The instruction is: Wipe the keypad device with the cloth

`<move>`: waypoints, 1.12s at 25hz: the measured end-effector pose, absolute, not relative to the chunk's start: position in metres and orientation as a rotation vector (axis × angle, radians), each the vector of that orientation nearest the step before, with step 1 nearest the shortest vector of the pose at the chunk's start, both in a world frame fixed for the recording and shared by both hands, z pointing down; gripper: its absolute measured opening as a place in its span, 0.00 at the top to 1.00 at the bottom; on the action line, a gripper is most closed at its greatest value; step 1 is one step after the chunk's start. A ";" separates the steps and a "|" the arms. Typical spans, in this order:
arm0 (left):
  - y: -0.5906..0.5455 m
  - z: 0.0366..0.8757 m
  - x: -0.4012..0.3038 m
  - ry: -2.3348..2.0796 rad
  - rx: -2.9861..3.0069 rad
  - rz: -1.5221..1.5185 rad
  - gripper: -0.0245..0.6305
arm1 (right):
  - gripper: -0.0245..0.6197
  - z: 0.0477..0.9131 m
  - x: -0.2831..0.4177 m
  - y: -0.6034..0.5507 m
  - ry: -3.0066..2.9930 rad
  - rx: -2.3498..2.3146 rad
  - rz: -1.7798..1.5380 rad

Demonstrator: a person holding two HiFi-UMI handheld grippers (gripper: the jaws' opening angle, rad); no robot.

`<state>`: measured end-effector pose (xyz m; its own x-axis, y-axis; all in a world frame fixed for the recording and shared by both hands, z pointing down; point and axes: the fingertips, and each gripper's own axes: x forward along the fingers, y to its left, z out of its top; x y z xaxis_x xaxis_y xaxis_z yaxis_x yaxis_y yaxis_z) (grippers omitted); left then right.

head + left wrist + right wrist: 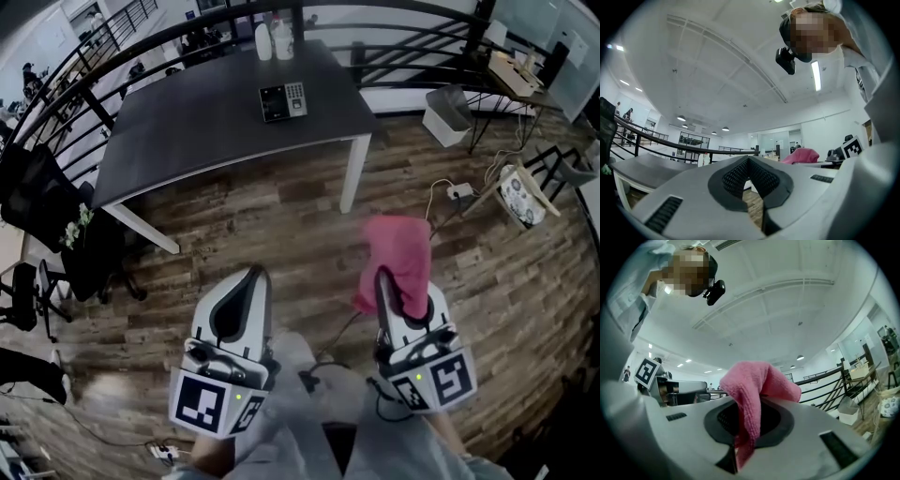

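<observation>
While right hand-held gripper point(398, 292) pinches pink cloth point(398, 246), left hand-held gripper point(255, 275) pressed together; keypad device point(283, 101) on bench point(187, 131), upper centre.

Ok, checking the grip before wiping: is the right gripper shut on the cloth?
Shut on it: the right gripper pinches the pink cloth between its jaws, the rest bunched above.

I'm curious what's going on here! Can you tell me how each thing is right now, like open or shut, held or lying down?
left gripper: shut, holding nothing.
right gripper: shut on the pink cloth.
pink cloth: pinched, flopping over the gripper's tip.
keypad device: lying flat on the table, untouched.
bottles: standing upright at the table's far edge.
</observation>
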<state>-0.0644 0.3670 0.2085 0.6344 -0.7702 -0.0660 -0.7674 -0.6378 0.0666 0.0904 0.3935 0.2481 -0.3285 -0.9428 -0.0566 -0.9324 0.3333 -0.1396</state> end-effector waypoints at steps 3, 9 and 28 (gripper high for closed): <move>0.363 0.209 -0.061 -1.318 2.817 -0.146 0.96 | 0.90 0.254 0.096 0.391 2.446 -1.744 -0.142; 0.344 0.218 -0.051 -1.279 2.824 -0.152 0.96 | 0.90 0.258 0.104 0.380 2.420 -1.772 -0.138; 0.195 0.216 -0.037 -1.188 2.839 -0.184 0.96 | 0.90 0.253 0.104 0.234 2.427 -1.816 -0.117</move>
<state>-0.0373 0.1945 0.2156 0.6963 -0.7123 -0.0875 -0.7054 -0.7018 0.0995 0.1038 0.2343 0.2534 -0.2797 -0.9592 -0.0403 -0.9509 0.2826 -0.1260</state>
